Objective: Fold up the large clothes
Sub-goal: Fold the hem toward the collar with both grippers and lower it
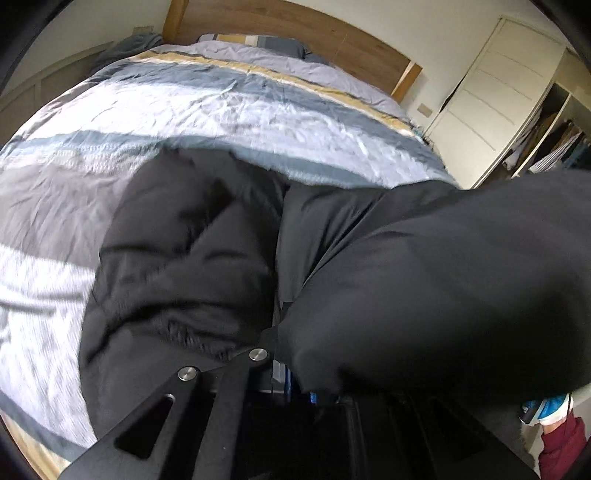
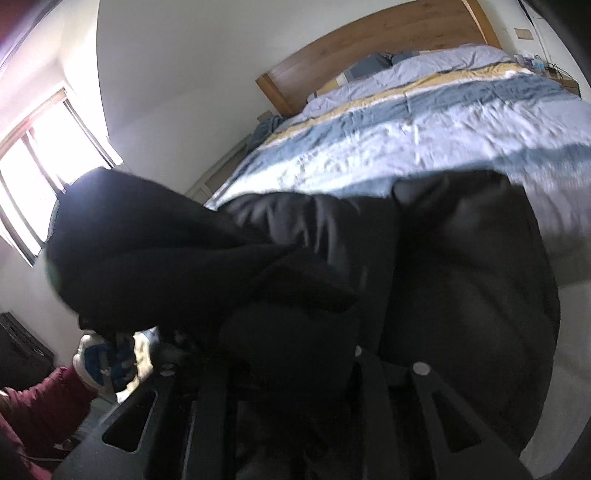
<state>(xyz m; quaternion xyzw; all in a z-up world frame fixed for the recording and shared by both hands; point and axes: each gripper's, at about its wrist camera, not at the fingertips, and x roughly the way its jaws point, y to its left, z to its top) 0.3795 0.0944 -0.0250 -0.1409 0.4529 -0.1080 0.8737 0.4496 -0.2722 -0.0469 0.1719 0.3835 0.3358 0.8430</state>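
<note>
Left gripper (image 1: 284,325) clamped on black jacket (image 1: 184,258), lower centre; right gripper (image 2: 295,332) also buried in fabric, closed on it; striped bedspread (image 1: 221,103) above.

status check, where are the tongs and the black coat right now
Left tongs shut on the black coat. Right tongs buried in it, grip unclear. Coat partly on the striped bed, partly lifted. Nothing in the way.

Matt black padded cloth jacket (image 1: 192,258) on a creased cotton-like quilt (image 1: 221,110); smooth wooden headboard (image 1: 295,26).
</note>
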